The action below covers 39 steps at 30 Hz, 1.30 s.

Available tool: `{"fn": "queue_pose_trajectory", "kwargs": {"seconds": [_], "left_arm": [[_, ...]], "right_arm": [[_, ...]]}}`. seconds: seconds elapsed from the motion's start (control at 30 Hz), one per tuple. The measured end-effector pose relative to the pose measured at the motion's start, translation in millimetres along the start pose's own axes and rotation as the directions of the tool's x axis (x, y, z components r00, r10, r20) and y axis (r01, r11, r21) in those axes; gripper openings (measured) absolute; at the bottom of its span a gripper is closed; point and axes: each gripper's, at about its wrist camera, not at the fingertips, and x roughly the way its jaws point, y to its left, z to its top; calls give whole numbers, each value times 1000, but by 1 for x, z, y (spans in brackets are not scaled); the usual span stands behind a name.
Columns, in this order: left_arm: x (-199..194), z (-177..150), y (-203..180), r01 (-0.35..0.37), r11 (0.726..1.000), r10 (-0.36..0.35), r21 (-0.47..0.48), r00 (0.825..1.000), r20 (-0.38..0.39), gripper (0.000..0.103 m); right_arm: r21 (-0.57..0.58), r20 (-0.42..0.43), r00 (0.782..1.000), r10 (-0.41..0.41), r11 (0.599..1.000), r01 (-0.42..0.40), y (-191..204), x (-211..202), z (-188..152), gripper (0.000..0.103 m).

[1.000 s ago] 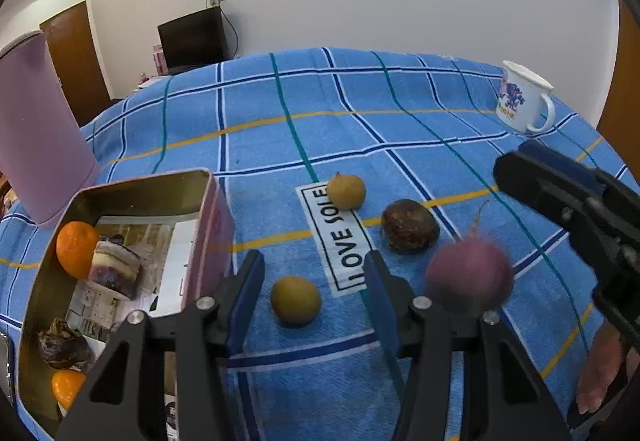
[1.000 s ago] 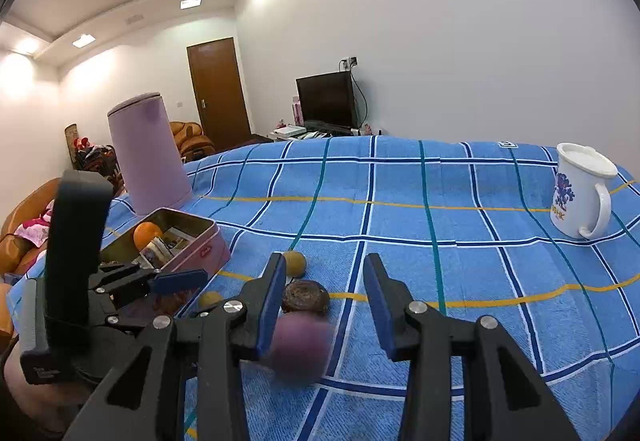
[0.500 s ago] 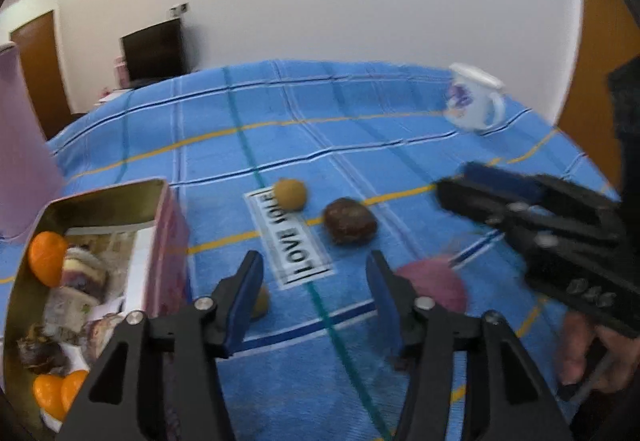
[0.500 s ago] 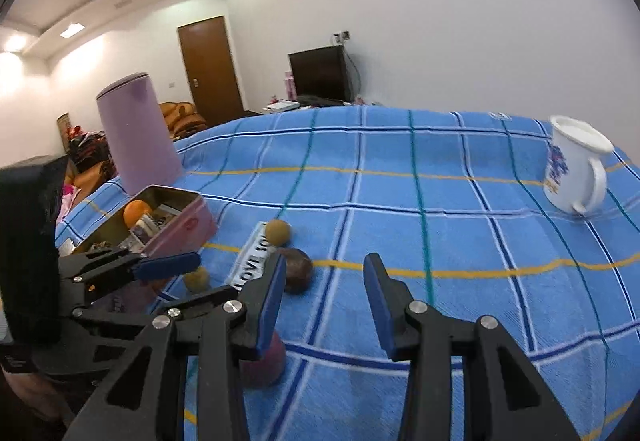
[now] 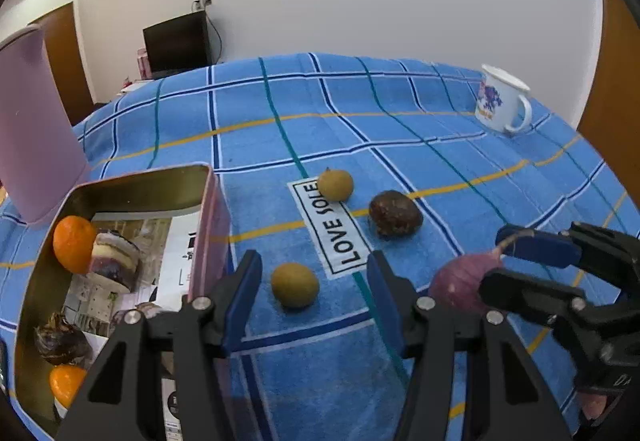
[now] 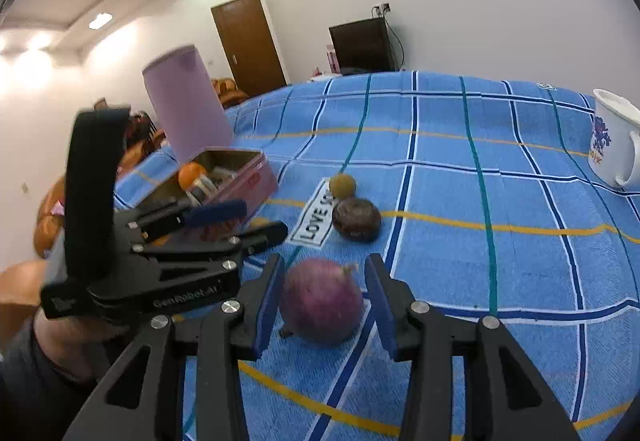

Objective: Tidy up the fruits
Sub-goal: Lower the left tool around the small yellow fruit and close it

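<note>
A round purple onion-like fruit (image 6: 322, 299) rests on the blue checked cloth between the fingers of my right gripper (image 6: 324, 269). Its jaws are opening, and a gap shows beside the right pad. In the left wrist view the same fruit (image 5: 464, 281) sits at the tips of the right gripper (image 5: 492, 260). My left gripper (image 5: 314, 269) stands open, with a yellow-brown fruit (image 5: 295, 284) lying on the cloth between its fingertips, untouched. The left gripper (image 6: 264, 219) also shows beside the tin (image 6: 248, 181). A dark brown fruit (image 5: 395, 213) and a second yellow one (image 5: 335, 184) lie farther back.
The open tin (image 5: 148, 177) at the left holds oranges, a dark fruit and a wrapped cake. A tall lilac container (image 5: 32, 121) stands behind it. A white mug (image 5: 502, 105) stands far right. A "LOVE SOLE" label (image 5: 332, 229) is sewn on the cloth.
The purple fruit was blurred and low to the left of the right fingers; it now lies still between them. The right gripper has tipped downward and its fingers have spread slightly.
</note>
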Motion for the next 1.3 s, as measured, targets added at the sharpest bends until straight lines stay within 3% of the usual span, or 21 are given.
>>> {"fn": "queue_pose_trajectory", "kwargs": {"seconds": [0.07, 0.33, 0.4, 0.63, 0.93, 1.0, 1.07, 1.17, 1.3], "left_arm": [[3, -1, -3, -23, 999, 23, 43, 1000, -16, 57], [0, -2, 17, -33, 999, 33, 5, 999, -7, 59], [0, -3, 15, -25, 1000, 25, 10, 1000, -8, 66], [3, -3, 0, -9, 999, 10, 35, 1000, -27, 67], [9, -1, -1, -32, 999, 34, 38, 998, -45, 67], [9, -2, -4, -60, 997, 62, 52, 997, -45, 61], [6, -2, -12, -80, 994, 82, 75, 996, -29, 46], [11, -3, -21, -112, 987, 118, 113, 992, -44, 46], [17, 1, -11, -113, 991, 118, 68, 990, -75, 47]], "right_arm": [[-5, -7, 1000, -13, 1000, 13, 2, 3, -1, 50], [-32, -61, 998, -28, 999, 27, 9, 17, -1, 51], [-30, -75, 997, -31, 999, 29, 9, 22, 0, 51], [35, -93, 995, 32, 999, -29, -3, 29, 2, 51], [31, -69, 994, -83, 996, 85, -12, 19, 1, 51], [55, -65, 993, -99, 993, 102, -22, 16, 2, 51], [60, -61, 993, -105, 992, 108, -26, 14, 2, 51], [51, -61, 993, -100, 993, 103, -24, 13, 3, 51], [53, -60, 994, -88, 994, 91, -25, 13, 3, 51]]}}
